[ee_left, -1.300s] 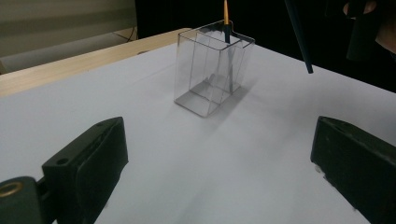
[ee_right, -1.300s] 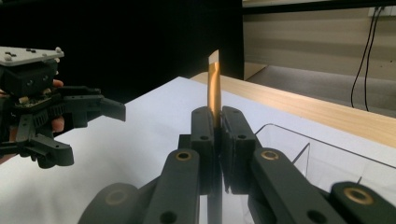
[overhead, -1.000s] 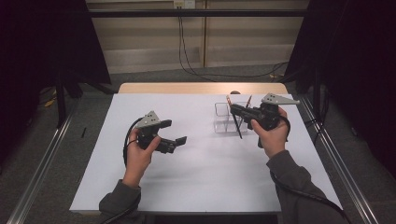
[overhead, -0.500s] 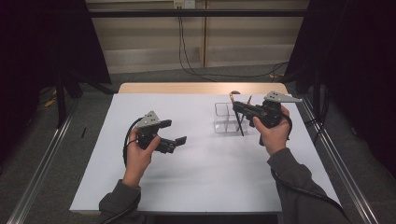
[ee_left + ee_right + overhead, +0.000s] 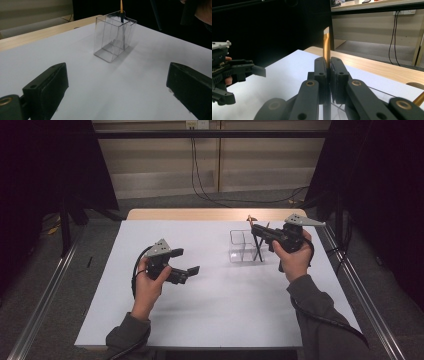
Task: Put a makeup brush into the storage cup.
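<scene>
Left gripper (image 5: 186, 272): hovers over the counter (image 5: 210, 320), well to the left of the box (image 5: 245, 247). Its jaws stand wide apart with nothing between them; the left gripper view looks across bare counter at the box. It plays no part in the step and is best kept where it is, off the box and out of the other hand's line.

Box: a clear, divided container standing upright on the counter, right of centre. It looks light and is not held down, so a sideways knock could slide or tip it.

Brush (image 5: 326, 47): a thin brush with a gold ferrule and dark handle, held near upright. In the high view its lower end points down at the right edge of the box; whether the tip is already inside a compartment cannot be told.

Right gripper (image 5: 260, 231): just right of the box and above its rim. Its jaws are clamped on the brush, pads pressed together around the shaft.

Judgement: the step in hand is setting the brush into the box. Done well, the brush stays vertical, centres over one compartment, descends without scraping a wall, and is released only once its end rests on the bottom.
</scene>
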Demonstrator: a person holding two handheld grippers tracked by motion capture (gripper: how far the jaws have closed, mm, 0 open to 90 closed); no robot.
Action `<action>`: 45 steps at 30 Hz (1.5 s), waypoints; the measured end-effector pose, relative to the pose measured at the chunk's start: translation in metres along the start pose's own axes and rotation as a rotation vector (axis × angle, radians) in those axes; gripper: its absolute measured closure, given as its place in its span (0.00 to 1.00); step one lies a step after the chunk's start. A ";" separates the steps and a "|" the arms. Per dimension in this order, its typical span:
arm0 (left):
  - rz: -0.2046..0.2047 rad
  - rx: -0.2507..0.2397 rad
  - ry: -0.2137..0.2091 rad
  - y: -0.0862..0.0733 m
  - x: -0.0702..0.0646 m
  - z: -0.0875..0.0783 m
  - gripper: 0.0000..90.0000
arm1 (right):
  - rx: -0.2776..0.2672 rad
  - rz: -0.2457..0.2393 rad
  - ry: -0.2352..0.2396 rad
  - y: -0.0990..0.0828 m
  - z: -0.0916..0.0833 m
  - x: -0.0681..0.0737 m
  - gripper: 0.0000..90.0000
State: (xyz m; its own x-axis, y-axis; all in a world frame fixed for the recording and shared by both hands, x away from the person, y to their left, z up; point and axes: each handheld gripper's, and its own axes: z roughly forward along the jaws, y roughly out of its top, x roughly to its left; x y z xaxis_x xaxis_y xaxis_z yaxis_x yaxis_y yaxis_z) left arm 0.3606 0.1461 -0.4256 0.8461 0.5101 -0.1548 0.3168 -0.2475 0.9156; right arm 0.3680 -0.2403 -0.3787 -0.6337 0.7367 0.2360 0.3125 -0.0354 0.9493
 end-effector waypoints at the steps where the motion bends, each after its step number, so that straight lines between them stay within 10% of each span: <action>1: 0.000 -0.001 -0.001 0.000 0.000 0.000 0.04 | 0.001 0.002 0.000 0.000 0.000 -0.001 0.94; 45: -0.008 0.006 -0.007 -0.004 0.003 0.003 0.04 | -0.037 0.012 -0.061 0.014 0.013 -0.036 0.94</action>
State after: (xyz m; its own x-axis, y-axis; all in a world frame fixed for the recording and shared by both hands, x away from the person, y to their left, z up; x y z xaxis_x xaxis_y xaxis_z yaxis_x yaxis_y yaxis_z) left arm 0.3633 0.1460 -0.4304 0.8462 0.5068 -0.1649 0.3264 -0.2481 0.9121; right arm 0.4044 -0.2588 -0.3766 -0.5853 0.7758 0.2355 0.2930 -0.0684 0.9537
